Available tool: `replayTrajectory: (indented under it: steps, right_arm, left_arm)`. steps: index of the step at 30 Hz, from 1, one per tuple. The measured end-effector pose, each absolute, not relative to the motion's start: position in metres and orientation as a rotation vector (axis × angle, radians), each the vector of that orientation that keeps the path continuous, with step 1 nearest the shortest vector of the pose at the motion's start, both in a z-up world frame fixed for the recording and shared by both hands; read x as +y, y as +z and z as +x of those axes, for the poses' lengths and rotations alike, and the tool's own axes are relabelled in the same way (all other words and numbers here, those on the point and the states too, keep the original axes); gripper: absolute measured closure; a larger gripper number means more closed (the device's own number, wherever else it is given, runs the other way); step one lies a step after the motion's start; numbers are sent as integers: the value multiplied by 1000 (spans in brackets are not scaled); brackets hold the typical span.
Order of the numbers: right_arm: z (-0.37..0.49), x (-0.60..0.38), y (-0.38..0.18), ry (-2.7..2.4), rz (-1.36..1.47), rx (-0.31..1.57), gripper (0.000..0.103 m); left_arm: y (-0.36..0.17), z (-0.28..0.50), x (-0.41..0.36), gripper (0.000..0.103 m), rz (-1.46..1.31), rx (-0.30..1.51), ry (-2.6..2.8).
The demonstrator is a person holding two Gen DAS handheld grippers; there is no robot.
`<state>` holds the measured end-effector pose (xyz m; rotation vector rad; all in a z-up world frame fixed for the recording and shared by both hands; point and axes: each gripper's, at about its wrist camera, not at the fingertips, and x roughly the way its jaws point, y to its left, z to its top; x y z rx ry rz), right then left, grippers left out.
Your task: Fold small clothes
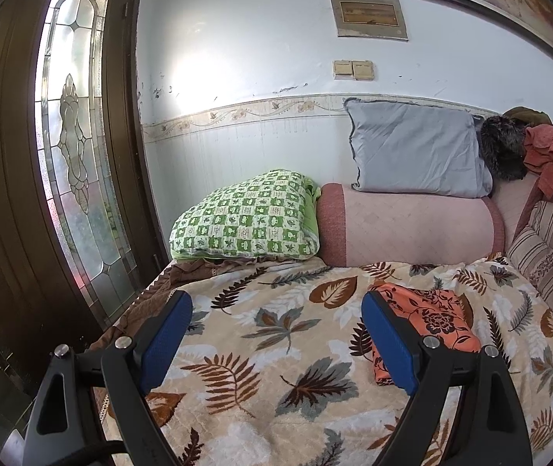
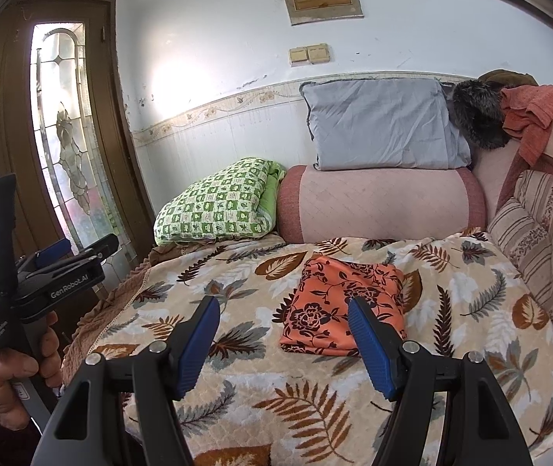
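I see one small garment, an orange cloth [image 2: 344, 306] printed with dark flowers and vines, already folded into a compact, roughly square packet with neat edges. It lies flat on the leaf-patterned blanket [image 2: 260, 372] that covers the bed, toward the blanket's far half and just short of the pink bolster [image 2: 381, 204].

Counting from the blanket outward: one folded orange cloth on it, one pink bolster along its far edge, one green checked pillow [image 2: 214, 204] at the bolster's left end, one grey pillow [image 2: 385, 124] resting on top of the bolster, and one striped cushion [image 2: 529, 233] on the blanket's right side. I have two sets of tongs.

My right gripper [image 2: 284, 334] is released, its blue pads spread with nothing between them; the orange cloth sits just beyond its tips, its near right corner partly behind the right pad. My left gripper [image 1: 276, 338] is also released and empty, spread wide over bare blanket, with the orange cloth off to its right, behind its right pad. In the right wrist view a hand [image 2: 12, 372] holds the left gripper's handle beyond the blanket's left edge.
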<state>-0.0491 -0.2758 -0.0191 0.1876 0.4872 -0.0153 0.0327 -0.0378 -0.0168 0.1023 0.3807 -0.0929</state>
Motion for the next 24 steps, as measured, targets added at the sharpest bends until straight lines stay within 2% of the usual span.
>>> replayTrajectory:
  steps: [24]
  right_arm:
    - [-33, -276, -31, -89, 231, 556, 31]
  left_arm:
    - [-22, 34, -27, 14, 96, 409, -53]
